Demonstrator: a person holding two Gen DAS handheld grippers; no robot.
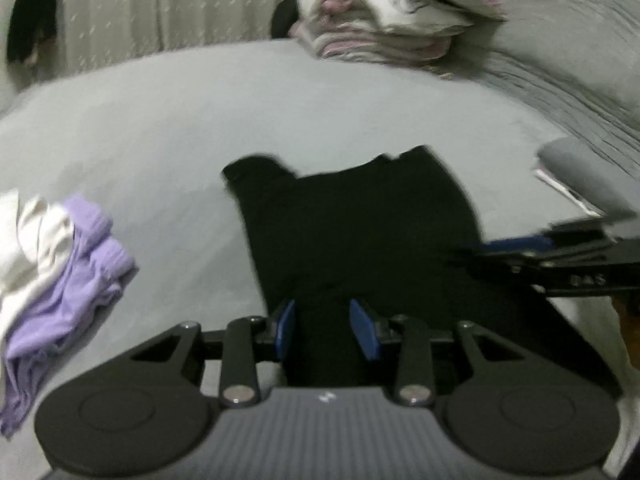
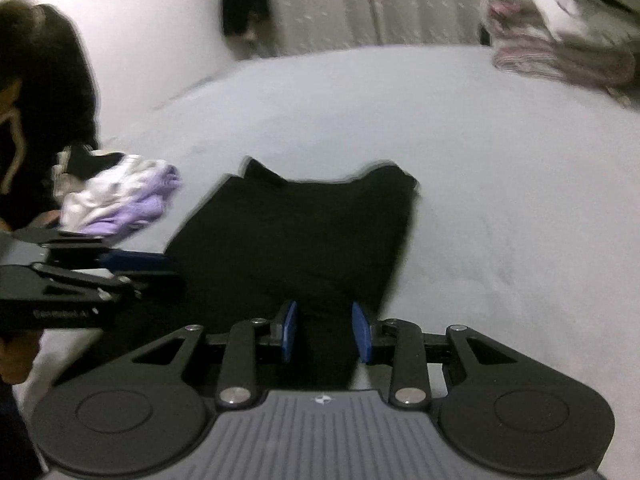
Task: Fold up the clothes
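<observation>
Black garment [image 1: 360, 232] is being observed lying spread on the grey bed [image 1: 200, 120], roughly at the middle of the sheet, with its near hem reaching toward both claws. Two raised corners are being shown at its far edge, one to each side of a dip in the outline.

Left claw [image 1: 326, 328] is being held low over the near edge of the black garment, its blue pads [image 1: 286, 330] parted with dark fabric being seen in the gap between them; whether the cloth is being touched cannot be told. Right claw [image 2: 326, 330] is being held likewise at the near edge of the same garment, its pads apart, with a strip of black fabric running between them. No grip is being shown by either claw. In the left wrist view the right claw is being seen entering from the right side, just above the garment; motion blur is being noted across both views.

Lilac and white clothes [image 1: 60, 264] are being recorded in a loose heap on the bed to the left of the garment, well apart from it. A stack of pale folded bedding [image 1: 384, 16] is being recorded at the far right of the bed. A curtain [image 1: 160, 4] is being seen behind the bed.
</observation>
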